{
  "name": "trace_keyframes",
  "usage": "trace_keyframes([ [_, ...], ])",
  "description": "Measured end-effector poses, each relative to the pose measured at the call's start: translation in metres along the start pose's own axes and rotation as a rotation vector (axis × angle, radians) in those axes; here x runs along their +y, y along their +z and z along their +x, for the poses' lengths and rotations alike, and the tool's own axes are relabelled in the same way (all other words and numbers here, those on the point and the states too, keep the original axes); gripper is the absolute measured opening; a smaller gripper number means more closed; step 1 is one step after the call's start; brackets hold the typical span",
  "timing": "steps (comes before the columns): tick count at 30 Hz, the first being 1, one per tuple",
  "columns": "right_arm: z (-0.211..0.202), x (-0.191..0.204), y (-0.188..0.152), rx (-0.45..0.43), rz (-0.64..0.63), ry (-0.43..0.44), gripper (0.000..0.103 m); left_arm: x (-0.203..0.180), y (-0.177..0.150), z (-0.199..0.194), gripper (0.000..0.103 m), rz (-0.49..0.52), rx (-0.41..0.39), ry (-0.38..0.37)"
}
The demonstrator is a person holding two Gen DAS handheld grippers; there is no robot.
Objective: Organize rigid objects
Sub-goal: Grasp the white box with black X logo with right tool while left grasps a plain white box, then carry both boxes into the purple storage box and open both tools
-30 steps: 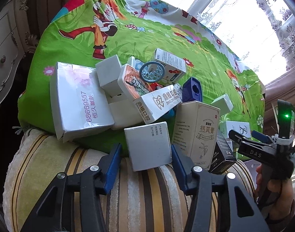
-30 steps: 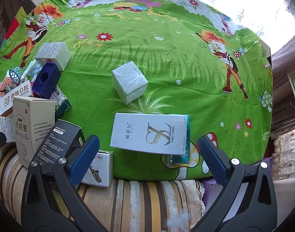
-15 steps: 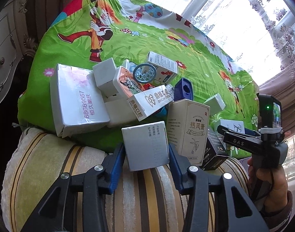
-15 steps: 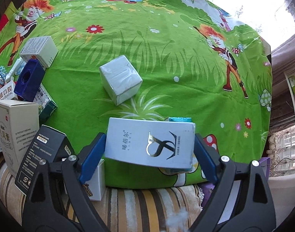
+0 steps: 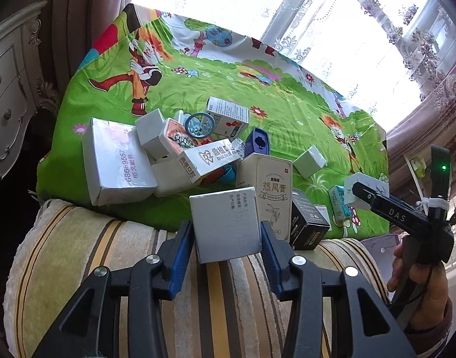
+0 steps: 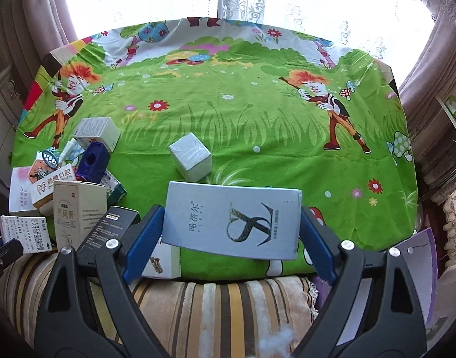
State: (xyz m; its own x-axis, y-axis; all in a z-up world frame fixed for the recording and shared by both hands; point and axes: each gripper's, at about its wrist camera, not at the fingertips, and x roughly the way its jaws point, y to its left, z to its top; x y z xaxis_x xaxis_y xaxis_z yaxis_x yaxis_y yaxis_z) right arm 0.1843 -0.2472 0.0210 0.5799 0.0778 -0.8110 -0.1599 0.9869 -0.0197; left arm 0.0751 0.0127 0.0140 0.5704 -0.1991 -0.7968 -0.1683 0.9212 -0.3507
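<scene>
Two boxes (image 5: 226, 223) (image 6: 232, 219) sit clamped between gripper (image 5: 227, 249) (image 6: 229, 241) fingers.

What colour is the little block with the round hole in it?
Dark blue. The block with the hole shows best in the right wrist view, left of the white cube.

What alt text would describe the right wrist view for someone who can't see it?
The right tool grips a flat pale-blue cardboard box with a silver logo by its two short ends, raised over a bright green cartoon-print cloth. A small white cube box sits just beyond, and a cluster of cartons crowds the left.
</scene>
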Motion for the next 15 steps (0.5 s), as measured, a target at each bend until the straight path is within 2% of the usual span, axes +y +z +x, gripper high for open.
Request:
trace_keyframes([
  [4,-0.022,-0.009,-0.01,-0.032,0.011,0.034,0.09,-0.008,-0.004,-0.01,0.045,0.025,-0.037,0.013],
  [10,-0.047,-0.039,-0.029,-0.048,0.077,0.042,0.09,-0.025,-0.007,-0.03,0.045,0.072,-0.096,0.031],
  [15,-0.062,-0.066,-0.048,-0.049,0.12,0.012,0.09,-0.049,-0.007,-0.037,0.045,0.131,-0.114,-0.009],
])
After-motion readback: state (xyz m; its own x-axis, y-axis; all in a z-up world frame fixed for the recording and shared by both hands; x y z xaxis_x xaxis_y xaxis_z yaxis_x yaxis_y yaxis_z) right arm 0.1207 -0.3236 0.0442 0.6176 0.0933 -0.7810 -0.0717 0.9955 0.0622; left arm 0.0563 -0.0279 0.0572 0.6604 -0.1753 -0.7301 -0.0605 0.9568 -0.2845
